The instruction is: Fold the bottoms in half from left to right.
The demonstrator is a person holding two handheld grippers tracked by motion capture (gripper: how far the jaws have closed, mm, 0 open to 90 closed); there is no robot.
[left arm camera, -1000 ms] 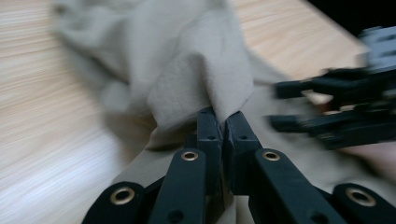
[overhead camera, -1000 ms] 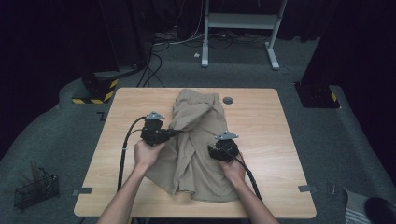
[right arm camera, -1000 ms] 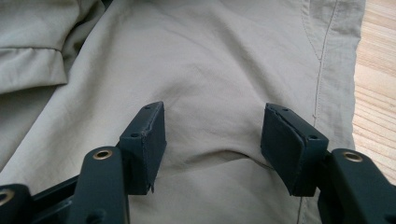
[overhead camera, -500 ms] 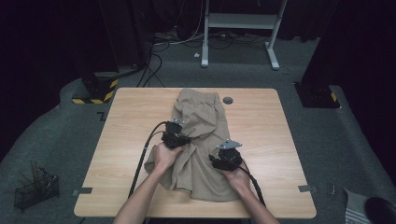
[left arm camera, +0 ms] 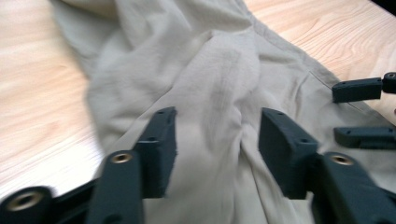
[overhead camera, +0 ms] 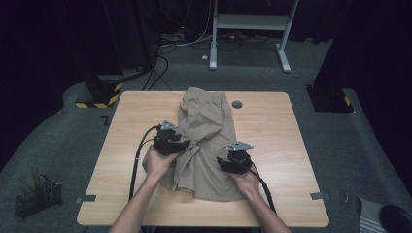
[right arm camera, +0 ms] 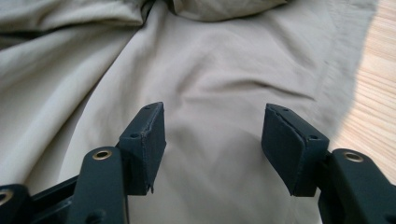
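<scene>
A light wooden rectangular table (overhead camera: 272,126) fills mid-frame; a crumpled beige cloth garment (overhead camera: 206,121) lies at its centre, a small round dark grommet (overhead camera: 237,104) to its right

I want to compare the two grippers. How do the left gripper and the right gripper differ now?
The left gripper is over a bunched ridge of the shorts; the right gripper is over smooth cloth. The left sits farther up the table than the right. Both are open.
</scene>
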